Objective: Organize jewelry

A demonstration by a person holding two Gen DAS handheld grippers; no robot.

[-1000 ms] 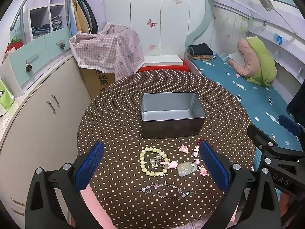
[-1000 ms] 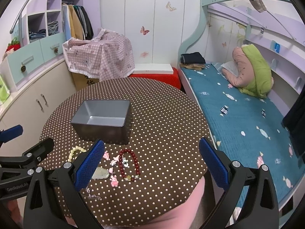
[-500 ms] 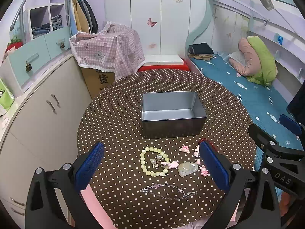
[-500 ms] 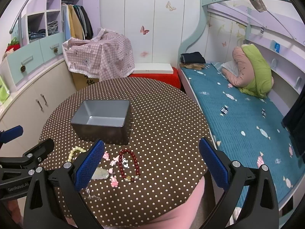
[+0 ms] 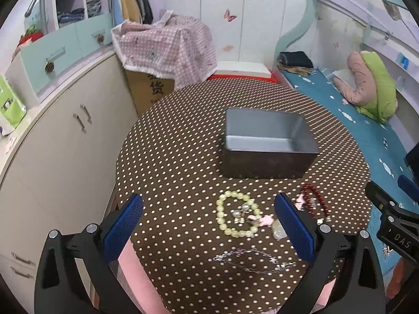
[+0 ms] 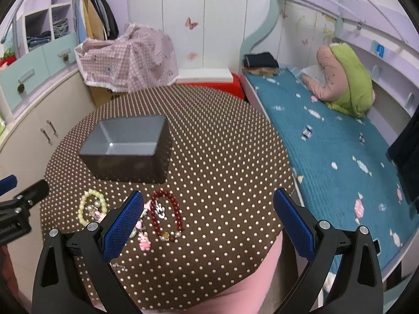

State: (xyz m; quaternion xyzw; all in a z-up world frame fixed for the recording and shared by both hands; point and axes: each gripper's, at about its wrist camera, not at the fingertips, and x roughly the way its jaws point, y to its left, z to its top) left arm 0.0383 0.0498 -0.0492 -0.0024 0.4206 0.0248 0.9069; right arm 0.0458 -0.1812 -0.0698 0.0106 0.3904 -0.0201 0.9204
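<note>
- Jewelry spread on the near part of a round desk (image 5: 183, 141) with a brown dotted cloth, all outside the tin.
- Pale green bead bracelet (image 5: 237, 217) lying flat, with pearl earrings (image 5: 241, 210) inside its ring and a pink charm (image 5: 263, 220) touching its right edge.
- Dark red bead bracelet (image 6: 167, 216) just to the right, ringing a small black-and-white charm (image 6: 159, 210); a pink figure charm (image 6: 144, 240) near its lower left.
- Thin silver chain (image 5: 251, 260) stretched out nearest the desk's front edge.
- Empty grey tin (image 5: 267, 146) beyond the jewelry, toward the desk's middle, apart from every piece.
- Left claw (image 5: 208, 231) released, jaws spread wide above the green bracelet and chain, holding nothing.
- Right claw (image 6: 208, 231) likewise spread wide and empty, over the desk's right front edge, red bracelet by its left finger.
- Blue-covered bed (image 6: 340, 157) to the right, cupboards (image 5: 65, 141) to the left.
</note>
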